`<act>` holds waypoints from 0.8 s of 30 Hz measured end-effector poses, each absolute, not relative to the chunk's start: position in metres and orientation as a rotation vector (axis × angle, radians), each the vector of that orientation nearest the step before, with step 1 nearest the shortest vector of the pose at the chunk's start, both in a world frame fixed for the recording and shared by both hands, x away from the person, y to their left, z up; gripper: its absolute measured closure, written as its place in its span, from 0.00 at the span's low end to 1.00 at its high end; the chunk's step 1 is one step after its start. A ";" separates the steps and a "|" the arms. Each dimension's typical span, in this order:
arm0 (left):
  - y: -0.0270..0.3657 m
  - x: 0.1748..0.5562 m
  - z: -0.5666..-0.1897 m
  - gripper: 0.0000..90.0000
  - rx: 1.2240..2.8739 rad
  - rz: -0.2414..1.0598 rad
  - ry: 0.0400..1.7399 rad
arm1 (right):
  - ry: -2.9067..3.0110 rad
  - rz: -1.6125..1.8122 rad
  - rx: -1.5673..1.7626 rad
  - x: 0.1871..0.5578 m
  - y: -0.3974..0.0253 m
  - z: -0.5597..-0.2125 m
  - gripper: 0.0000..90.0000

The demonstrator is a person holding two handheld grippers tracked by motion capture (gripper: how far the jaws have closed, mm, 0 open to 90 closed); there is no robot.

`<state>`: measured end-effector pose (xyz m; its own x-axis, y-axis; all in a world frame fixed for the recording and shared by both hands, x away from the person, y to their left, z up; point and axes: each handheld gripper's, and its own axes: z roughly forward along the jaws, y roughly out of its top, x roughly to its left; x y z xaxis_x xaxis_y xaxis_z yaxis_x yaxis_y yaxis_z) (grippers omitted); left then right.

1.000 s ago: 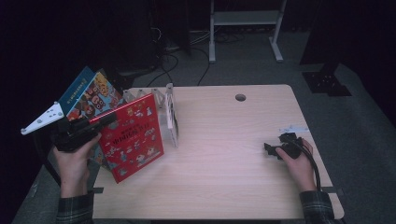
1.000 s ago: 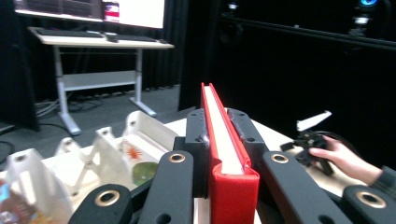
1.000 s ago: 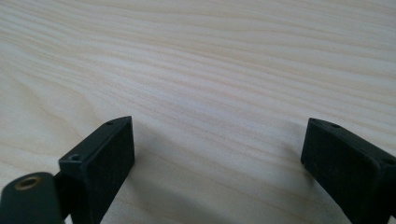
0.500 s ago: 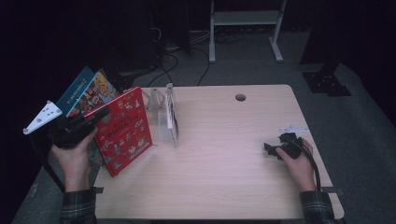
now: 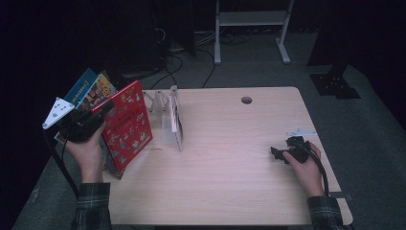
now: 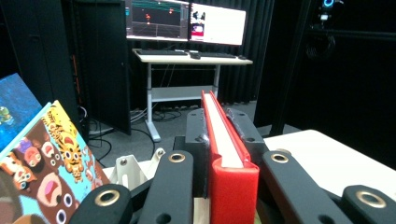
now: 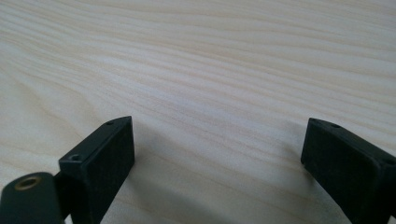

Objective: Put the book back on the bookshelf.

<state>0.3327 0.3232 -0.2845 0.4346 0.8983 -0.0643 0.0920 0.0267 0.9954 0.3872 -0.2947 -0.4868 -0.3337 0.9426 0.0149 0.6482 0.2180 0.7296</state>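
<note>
Over the table's nine o'clock edge, our left gripper (image 5: 88, 125) holds a red book (image 5: 125, 125) up off the wood, cover tilted toward the camera and lower corner near the table edge. From the left gripper view, we see the red book (image 6: 227, 154) edge-on, its spine and white page block pinched between the two black jaws. Behind it, at about ten o'clock of the table, lean two more picture books (image 5: 91, 88), one blue, one with cartoon animals (image 6: 46, 163). Just beside the red book, toward the table's middle, stands a white book rack (image 5: 171, 115), upright on the table (image 5: 230, 187).

At four o'clock, our right gripper (image 5: 282, 152) rests low on the wood, well apart from the books. In the right gripper view its jaws are spread wide, with bare table (image 7: 210, 70) between them.
</note>
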 end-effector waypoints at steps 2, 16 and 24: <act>0.322 0.337 -0.287 0.89 1.403 0.798 0.952 | 2.063 0.907 1.469 0.387 -0.295 -0.487 0.10; 0.314 0.375 -0.297 0.89 1.368 0.835 0.981 | 2.063 0.907 1.469 0.387 -0.295 -0.487 0.10; 0.316 0.388 -0.301 0.89 1.332 0.849 0.981 | 2.063 0.907 1.468 0.387 -0.295 -0.487 0.10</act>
<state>0.3880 0.3159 -0.3011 0.3750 0.9231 -0.0853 0.0478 0.0727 0.9962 0.3872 -0.2947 -0.4868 -0.3337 0.9425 0.0149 0.6481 0.2179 0.7297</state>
